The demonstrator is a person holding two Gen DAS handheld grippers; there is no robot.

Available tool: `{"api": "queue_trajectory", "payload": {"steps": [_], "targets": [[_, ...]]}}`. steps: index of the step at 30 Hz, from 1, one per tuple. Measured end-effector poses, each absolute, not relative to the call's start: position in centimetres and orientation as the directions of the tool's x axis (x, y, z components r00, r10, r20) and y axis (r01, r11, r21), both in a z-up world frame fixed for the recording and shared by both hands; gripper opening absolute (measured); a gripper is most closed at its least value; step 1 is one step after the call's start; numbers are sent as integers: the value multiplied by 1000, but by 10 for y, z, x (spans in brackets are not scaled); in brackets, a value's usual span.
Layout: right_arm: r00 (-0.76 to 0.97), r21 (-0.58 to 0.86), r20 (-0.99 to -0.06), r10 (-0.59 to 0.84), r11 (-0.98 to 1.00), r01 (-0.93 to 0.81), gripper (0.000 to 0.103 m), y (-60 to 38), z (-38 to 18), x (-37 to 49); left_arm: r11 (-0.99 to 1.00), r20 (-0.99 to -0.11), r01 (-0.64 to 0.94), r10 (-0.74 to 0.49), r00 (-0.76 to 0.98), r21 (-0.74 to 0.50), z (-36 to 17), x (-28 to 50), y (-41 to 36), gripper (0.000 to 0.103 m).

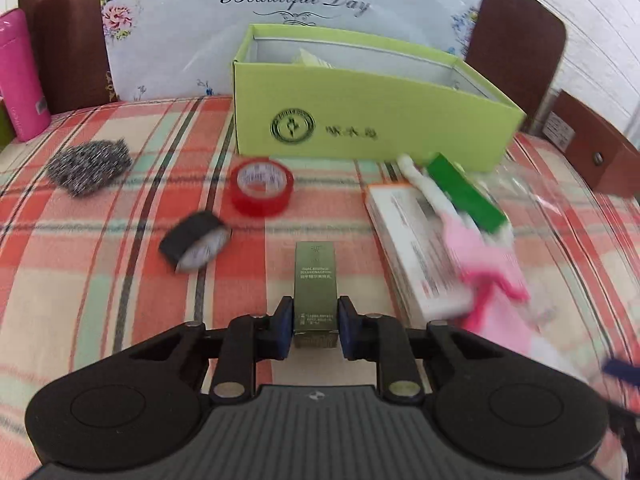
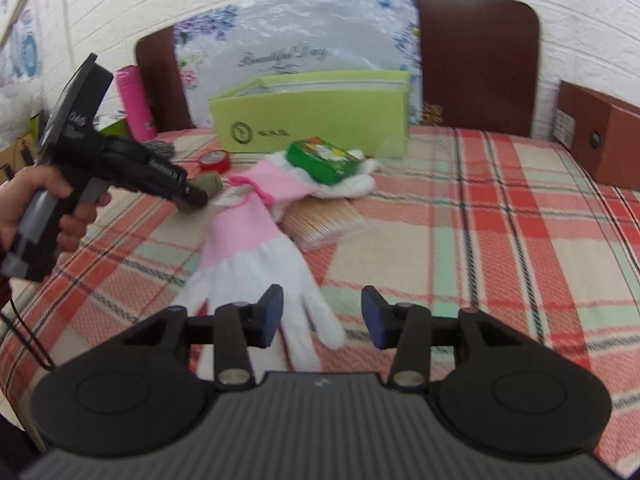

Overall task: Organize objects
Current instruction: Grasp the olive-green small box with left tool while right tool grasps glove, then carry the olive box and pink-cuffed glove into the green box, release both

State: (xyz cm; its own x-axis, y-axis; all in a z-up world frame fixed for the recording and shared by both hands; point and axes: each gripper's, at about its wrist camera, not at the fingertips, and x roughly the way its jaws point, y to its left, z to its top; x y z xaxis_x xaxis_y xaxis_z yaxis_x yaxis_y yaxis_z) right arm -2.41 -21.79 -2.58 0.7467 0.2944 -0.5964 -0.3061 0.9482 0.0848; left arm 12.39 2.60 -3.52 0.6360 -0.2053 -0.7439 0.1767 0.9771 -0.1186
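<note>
My left gripper (image 1: 315, 326) is shut on a small olive-green carton (image 1: 315, 280), held above the checked cloth; it also shows in the right wrist view (image 2: 208, 185). An open lime-green box (image 1: 360, 120) stands at the back, also in the right wrist view (image 2: 312, 120). My right gripper (image 2: 322, 316) is open and empty, low over a pink and white glove (image 2: 256, 248). A green packet (image 2: 322, 159) lies on a second glove. A red tape roll (image 1: 262, 186), a steel scourer (image 1: 89, 164), a black-wrapped roll (image 1: 196, 240) and a white box (image 1: 416, 248) lie on the cloth.
A pink bottle (image 1: 20, 76) stands at the far left. A brown wooden box (image 2: 600, 128) sits at the right edge. A pack of wooden sticks (image 2: 324, 220) lies by the gloves. Chair backs and a plastic-covered floral cushion (image 1: 280, 12) stand behind the table.
</note>
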Motion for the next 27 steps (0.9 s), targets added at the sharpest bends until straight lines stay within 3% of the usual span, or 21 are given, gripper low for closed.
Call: {"api": "queue_trajectory", "payload": {"steps": [1, 3, 4, 7, 9, 10, 12, 16, 20, 24, 25, 26, 27], "targets": [[746, 72, -592, 307, 941, -330, 59, -210, -27, -21, 976, -745, 190, -206, 635, -107, -35, 111, 25, 23], [739, 44, -593, 321, 929, -368, 69, -196, -31, -15, 976, -747, 194, -204, 632, -102, -36, 93, 26, 25], [729, 32, -603, 323, 923, -383, 69, -189, -33, -11, 976, -749, 189, -202, 631, -103, -37, 88, 27, 26], [712, 9, -616, 337, 907, -421, 69, -173, -41, -2, 978, -741, 171, -201, 641, -118, -36, 84, 30, 44], [700, 0, -628, 340, 899, -437, 68, -163, -45, 2, 978, -739, 177, -200, 644, -110, -34, 87, 29, 43], [688, 0, -637, 348, 892, -452, 64, -159, -47, 1, 976, -737, 188, -206, 644, -110, -32, 88, 27, 38], [662, 6, -645, 382, 868, -496, 52, -152, -49, -3, 972, -730, 204, -222, 646, -115, -30, 89, 25, 38], [679, 1, -634, 370, 879, -477, 50, -153, -50, -3, 977, -733, 188, -197, 651, -96, -33, 93, 21, 42], [713, -4, -617, 334, 904, -427, 64, -160, -48, 5, 979, -743, 176, -197, 639, -108, -39, 98, 22, 42], [692, 14, -632, 351, 897, -442, 70, -156, -58, 9, 979, -743, 177, -193, 641, -101, -42, 97, 20, 44], [698, 6, -624, 353, 895, -447, 65, -154, -60, 7, 978, -742, 184, -194, 642, -96, -42, 96, 19, 44], [695, 16, -618, 366, 890, -455, 47, -153, -60, 6, 977, -742, 191, -196, 641, -93, -43, 96, 18, 42], [691, 27, -617, 376, 888, -459, 39, -152, -59, 6, 976, -742, 196, -200, 640, -93, -43, 96, 18, 36]]}}
